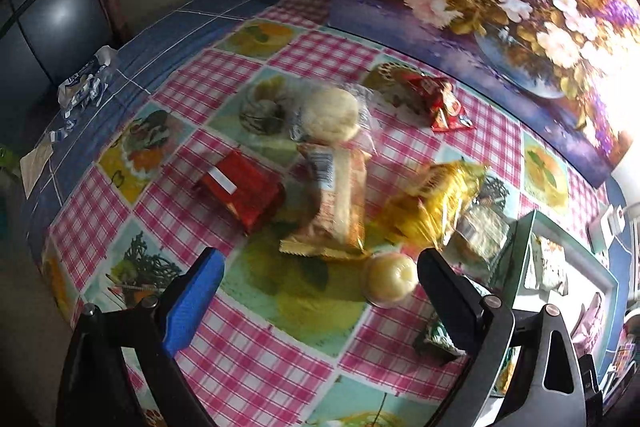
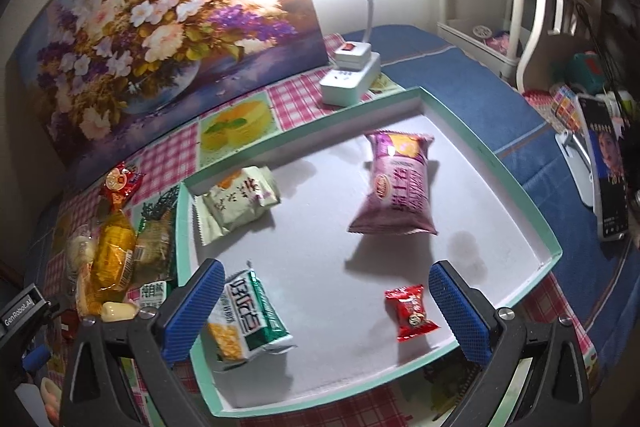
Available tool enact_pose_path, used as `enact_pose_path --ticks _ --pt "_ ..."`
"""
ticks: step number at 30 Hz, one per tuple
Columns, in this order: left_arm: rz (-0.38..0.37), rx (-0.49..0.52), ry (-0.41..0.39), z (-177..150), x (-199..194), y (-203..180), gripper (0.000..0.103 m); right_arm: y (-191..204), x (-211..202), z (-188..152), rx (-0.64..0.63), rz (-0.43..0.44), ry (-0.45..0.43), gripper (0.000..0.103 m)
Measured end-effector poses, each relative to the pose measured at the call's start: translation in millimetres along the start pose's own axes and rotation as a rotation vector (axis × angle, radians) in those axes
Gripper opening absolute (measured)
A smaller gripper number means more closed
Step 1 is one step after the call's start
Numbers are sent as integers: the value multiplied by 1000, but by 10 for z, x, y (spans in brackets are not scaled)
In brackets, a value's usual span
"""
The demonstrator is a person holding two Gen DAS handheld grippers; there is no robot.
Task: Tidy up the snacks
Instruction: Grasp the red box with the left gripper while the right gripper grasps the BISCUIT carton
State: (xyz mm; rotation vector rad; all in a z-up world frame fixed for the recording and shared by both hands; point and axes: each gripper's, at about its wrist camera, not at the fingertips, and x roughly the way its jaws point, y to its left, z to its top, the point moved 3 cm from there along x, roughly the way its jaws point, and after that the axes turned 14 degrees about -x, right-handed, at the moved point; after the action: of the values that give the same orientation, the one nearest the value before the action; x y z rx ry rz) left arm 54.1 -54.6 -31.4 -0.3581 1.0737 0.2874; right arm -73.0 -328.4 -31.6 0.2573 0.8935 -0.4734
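Left gripper: jaws wide apart, empty, hovering low in frame above the checked tablecloth.
- Between and just beyond the jaws: round pale jelly cup, near the black finger.
- Centre of frame: long orange-wrapped cake; above it a round white bun in clear wrap.
- Left of centre: red packet.
- Right of centre: yellow bag; upper right of it, a small red pouch.

Right gripper: jaws likewise spread, holding nothing, poised over the near edge of the green-rimmed tray.
- Tray contents: green-and-white cracker pack by the left finger; small red candy near the right finger; cream packet at upper left; purple bag at centre right.

Step in hand, as judged: sorting partly done. Four snacks lie in the tray; the heap at the tray's left remains on the cloth.

Next move, as judged: the left gripper lowers around the jelly cup, the nearest piece, and closes gently, since the cup looks smooth and round and may slip.
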Motion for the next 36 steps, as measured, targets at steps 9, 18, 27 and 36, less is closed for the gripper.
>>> enact_pose_path --ticks 9,18,27,36 --pt "5 -34 22 256 98 215 97 549 46 135 -78 107 10 103" --pt "21 -131 36 527 223 549 97 1137 135 216 -154 168 32 103" --pt "81 -185 33 766 374 914 97 1565 270 226 -211 192 70 102" --pt "52 -225 84 897 574 1089 97 1740 420 139 -238 192 138 83"
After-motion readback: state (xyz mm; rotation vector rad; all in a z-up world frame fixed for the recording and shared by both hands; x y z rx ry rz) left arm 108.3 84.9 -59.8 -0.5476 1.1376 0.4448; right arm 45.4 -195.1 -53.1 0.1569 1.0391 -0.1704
